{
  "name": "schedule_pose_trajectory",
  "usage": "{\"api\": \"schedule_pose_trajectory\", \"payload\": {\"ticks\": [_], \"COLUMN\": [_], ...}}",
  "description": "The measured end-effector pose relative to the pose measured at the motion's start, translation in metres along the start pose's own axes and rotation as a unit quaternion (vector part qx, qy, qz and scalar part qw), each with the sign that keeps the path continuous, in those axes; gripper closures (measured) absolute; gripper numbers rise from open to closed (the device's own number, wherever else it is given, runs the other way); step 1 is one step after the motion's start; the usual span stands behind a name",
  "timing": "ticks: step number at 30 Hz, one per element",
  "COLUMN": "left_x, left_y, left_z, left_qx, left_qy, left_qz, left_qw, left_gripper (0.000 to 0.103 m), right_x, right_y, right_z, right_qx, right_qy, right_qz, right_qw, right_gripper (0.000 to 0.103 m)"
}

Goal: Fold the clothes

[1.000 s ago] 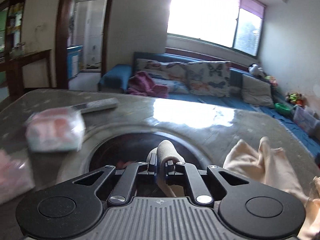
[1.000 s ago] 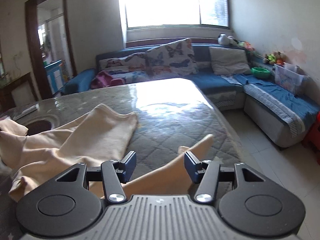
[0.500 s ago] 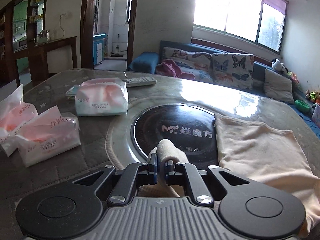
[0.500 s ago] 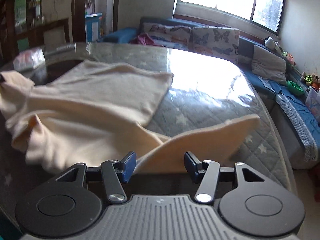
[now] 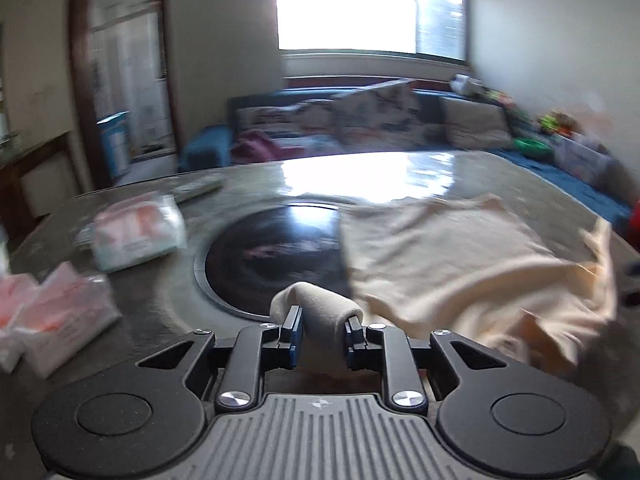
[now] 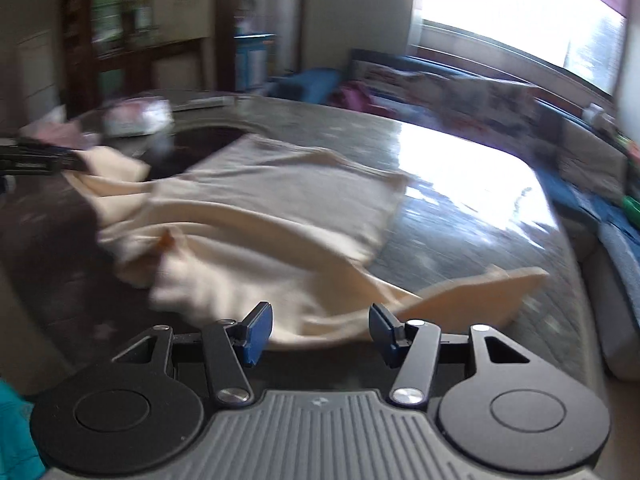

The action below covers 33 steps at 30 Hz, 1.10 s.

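Observation:
A cream garment (image 6: 280,204) lies spread and rumpled on the grey table (image 6: 460,208); it also shows in the left wrist view (image 5: 452,252). My left gripper (image 5: 320,332) has its jaws partly parted around a rolled fold of the cream garment (image 5: 320,308), which still sits between the pads. My right gripper (image 6: 320,330) is open, low at the table's near edge, with a sleeve or corner of the garment (image 6: 472,296) lying just past its fingertips. The left gripper shows at the left edge of the right wrist view (image 6: 36,160), with cloth at its tip.
A round black hob (image 5: 276,252) is set into the table left of the garment. Tissue packs (image 5: 136,236) and more packs (image 5: 60,320) lie on the left. A remote (image 5: 198,191) lies further back. A blue sofa (image 5: 360,128) stands behind the table.
The left gripper's jaws have widened around the fold of cloth. Both views have swung and are motion-blurred. The garment lies more rumpled toward the near right edge.

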<state>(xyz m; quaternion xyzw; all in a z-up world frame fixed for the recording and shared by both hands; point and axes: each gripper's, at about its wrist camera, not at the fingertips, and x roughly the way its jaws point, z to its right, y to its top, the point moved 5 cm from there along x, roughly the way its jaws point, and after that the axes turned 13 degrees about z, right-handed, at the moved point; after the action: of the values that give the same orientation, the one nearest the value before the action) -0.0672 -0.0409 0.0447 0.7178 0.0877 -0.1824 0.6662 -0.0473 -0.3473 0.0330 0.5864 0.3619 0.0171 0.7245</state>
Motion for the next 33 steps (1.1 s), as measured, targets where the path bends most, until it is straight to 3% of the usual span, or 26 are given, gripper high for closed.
{"api": "schedule_pose_trajectory", "payload": {"ticks": [2,4,7,10,12,14,17,20,22,23,26,30,31,32,33], "left_x": [-0.006,-0.005,-0.002,-0.003,-0.008,-0.012,-0.014,-0.013,-0.007,-0.004,0.006,0.018,0.021,0.024,0.027], "left_y": [-0.001,0.000,-0.003,-0.006,-0.010,-0.012,-0.014,-0.016,-0.020,-0.022,-0.028,-0.035,-0.037,-0.039,-0.040], "left_z": [0.008,-0.004,-0.040,-0.078,-0.087,-0.074,-0.029,0.015,0.041,0.053,0.079,0.095,0.097,0.100,0.100], "left_qx": [0.021,-0.001,-0.039,-0.064,-0.066,-0.053,-0.016,0.004,0.025,0.035,0.058,0.079,0.083,0.086,0.089], "left_qy": [-0.001,0.031,0.111,0.207,0.220,0.169,0.045,-0.073,-0.118,-0.138,-0.169,-0.165,-0.161,-0.157,-0.154], "left_qz": [0.012,0.017,0.007,0.004,0.005,0.007,0.010,0.012,0.005,0.001,-0.007,-0.022,-0.026,-0.029,-0.032], "left_qw": [0.9997,0.9994,0.9930,0.9762,0.9733,0.9841,0.9988,0.9973,0.9927,0.9897,0.9838,0.9830,0.9832,0.9834,0.9836], "left_gripper": [0.075,0.075,0.082,0.082,0.082,0.082,0.081,0.074,0.057,0.054,0.050,0.050,0.051,0.054,0.065], "right_x": [0.007,0.011,0.019,0.025,0.028,0.031,0.033,0.036,0.037,0.038,0.040,0.043,0.044,0.045,0.046], "right_y": [0.003,0.003,0.001,-0.003,-0.006,-0.009,-0.013,-0.015,-0.015,-0.015,-0.014,-0.011,-0.010,-0.009,-0.007], "right_z": [-0.020,-0.037,-0.063,-0.074,-0.077,-0.080,-0.083,-0.083,-0.082,-0.082,-0.082,-0.081,-0.081,-0.081,-0.080], "right_qx": [-0.026,-0.052,-0.100,-0.122,-0.128,-0.135,-0.144,-0.155,-0.159,-0.161,-0.159,-0.153,-0.150,-0.146,-0.142], "right_qy": [0.039,0.070,0.105,0.122,0.125,0.129,0.131,0.126,0.123,0.121,0.118,0.116,0.116,0.117,0.118], "right_qz": [-0.007,-0.012,-0.020,-0.023,-0.027,-0.031,-0.036,-0.039,-0.038,-0.037,-0.031,-0.021,-0.017,-0.014,-0.013], "right_qw": [0.999,0.996,0.989,0.985,0.983,0.982,0.980,0.979,0.979,0.979,0.980,0.981,0.982,0.982,0.983], "right_gripper": [0.049,0.049,0.050,0.050,0.051,0.053,0.055,0.056,0.060,0.061,0.067,0.073,0.078,0.081,0.083]}}
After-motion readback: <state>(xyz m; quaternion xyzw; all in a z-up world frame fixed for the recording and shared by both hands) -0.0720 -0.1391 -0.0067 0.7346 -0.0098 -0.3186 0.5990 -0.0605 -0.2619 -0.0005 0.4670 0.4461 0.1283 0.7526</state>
